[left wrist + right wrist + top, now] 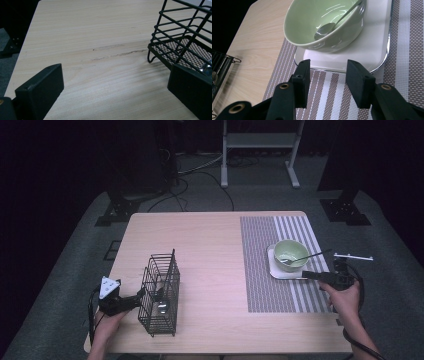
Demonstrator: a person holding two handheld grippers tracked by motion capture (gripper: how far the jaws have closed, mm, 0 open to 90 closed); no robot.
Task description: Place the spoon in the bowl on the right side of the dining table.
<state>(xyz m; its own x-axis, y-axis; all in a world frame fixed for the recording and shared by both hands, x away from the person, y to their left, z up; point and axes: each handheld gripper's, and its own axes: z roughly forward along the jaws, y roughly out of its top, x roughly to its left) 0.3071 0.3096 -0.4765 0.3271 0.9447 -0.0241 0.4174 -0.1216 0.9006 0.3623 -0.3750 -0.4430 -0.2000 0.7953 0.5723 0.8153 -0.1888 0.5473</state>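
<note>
in the high view, a wooden table [210, 250] is seen from above. a striped mat [265, 270] is laid on the half of it toward 3 o'clock. on this mat a white tray [280, 272] is placed, and a green bowl [291, 252] stands on the tray. a spoon [305, 257] is laid in the bowl, with its handle pointing out over the rim toward 3 o'clock.

the right gripper [314, 275] is held at 4 o'clock from the bowl, just beside the near edge of the tray. in the right gripper view its jaws are spread apart, with nothing between them, and the edge of the tray [352, 58] is seen just beyond the pads; whether it is touched cannot be told.

a black wire basket [161, 292] stands at 8 o'clock on the table, well apart from the bowl. the left gripper [141, 296] is held at its 9 o'clock side. in the left gripper view the jaws are spread wide over bare wood, and one jaw is seen against the basket [180, 42].
</note>
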